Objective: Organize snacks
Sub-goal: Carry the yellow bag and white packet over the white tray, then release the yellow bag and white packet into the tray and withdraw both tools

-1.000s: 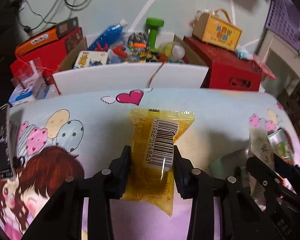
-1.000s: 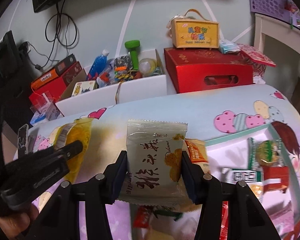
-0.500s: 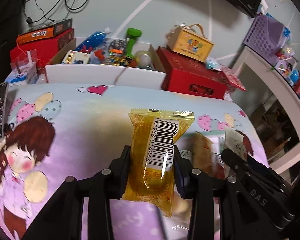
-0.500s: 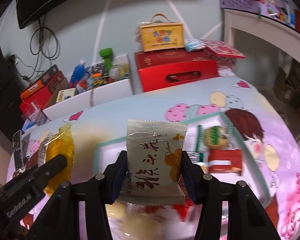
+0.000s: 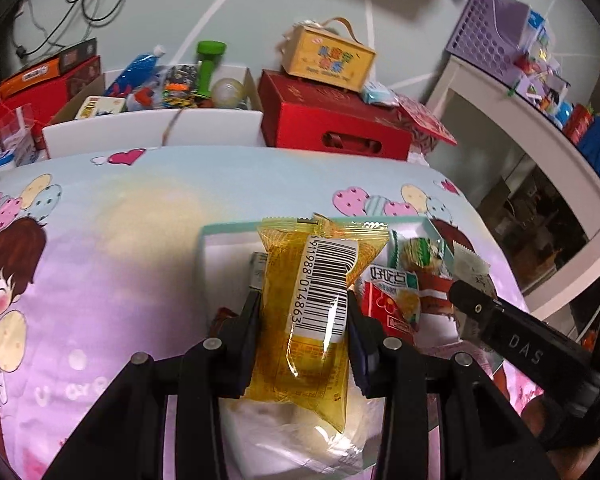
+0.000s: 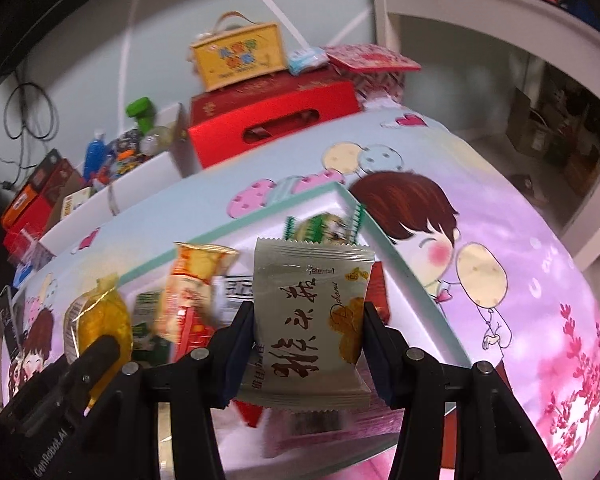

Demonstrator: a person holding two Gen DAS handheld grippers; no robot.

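The left gripper (image 5: pixel 302 322) pinches a transparent yellow snack packet with a white barcode label (image 5: pixel 306 300) between its black jaws, held over the white shallow tray with a mint-green rim (image 5: pixel 228 229). The packet hides most of the tray floor behind it, and its lower end blocks a pale plastic-wrapped item (image 5: pixel 300 440) at 6 o'clock that cannot be identified. At 3 o'clock of the packet lie a red-and-green wrapped snack (image 5: pixel 392 296) and a round green-and-white candy wrapper (image 5: pixel 418 250), partly covered by the right gripper's black finger.

The right wrist view shows what the left lacks: the right gripper (image 6: pixel 310 338) clamps a silver-grey foil sachet with black brush lettering (image 6: pixel 310 320), upright, above the same tray's right rim (image 6: pixel 404 264). At 9 o'clock of the sachet stands an orange-and-red crinkled snack bag (image 6: pixel 192 292), motion-blurred, its print unreadable. Snacks below the sachet at 6 o'clock are smeared and cut off by the jaws. The yellow packet (image 6: pixel 100 320) appears at the far left, half hidden by the left gripper's finger.

The cartoon-printed pink and blue tablecloth (image 6: pixel 520 280) fills the right side only in this view.
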